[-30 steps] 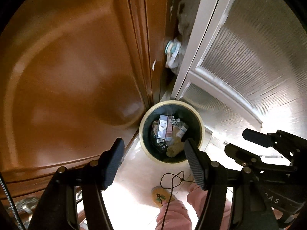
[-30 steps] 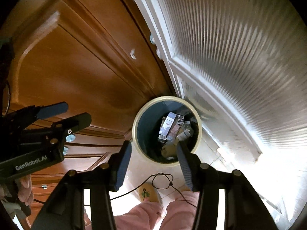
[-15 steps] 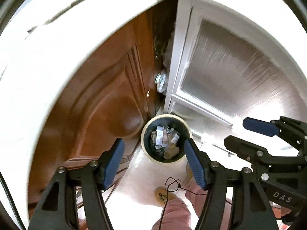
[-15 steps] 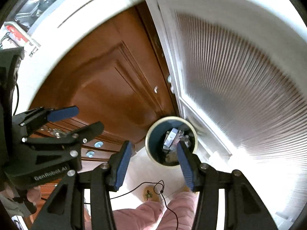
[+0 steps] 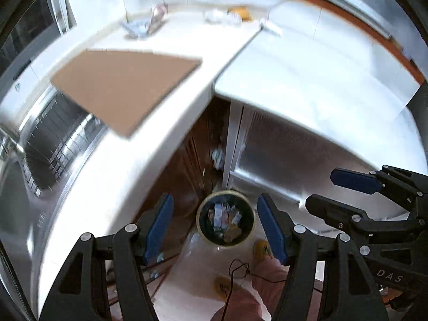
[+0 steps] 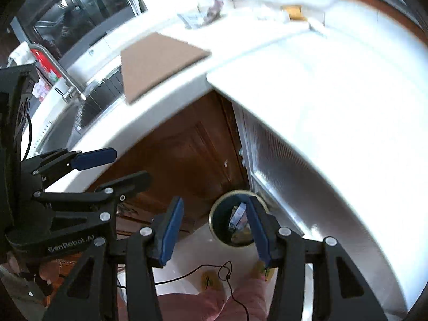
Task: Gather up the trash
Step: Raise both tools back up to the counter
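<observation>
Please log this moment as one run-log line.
left tool: open, empty | right tool: open, empty | trash bin: on floor, holds trash | cardboard: on counter

Countertop juts over the bin — room between white door and brown cabinet.

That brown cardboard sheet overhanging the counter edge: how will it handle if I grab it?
The cardboard sheet looks thin and flat, so probably light and fairly stiff, though it may flex if pinched at one corner. Its corner juts past the counter over the sink, so a push could tip it in. An edge grip seems easiest.
</observation>
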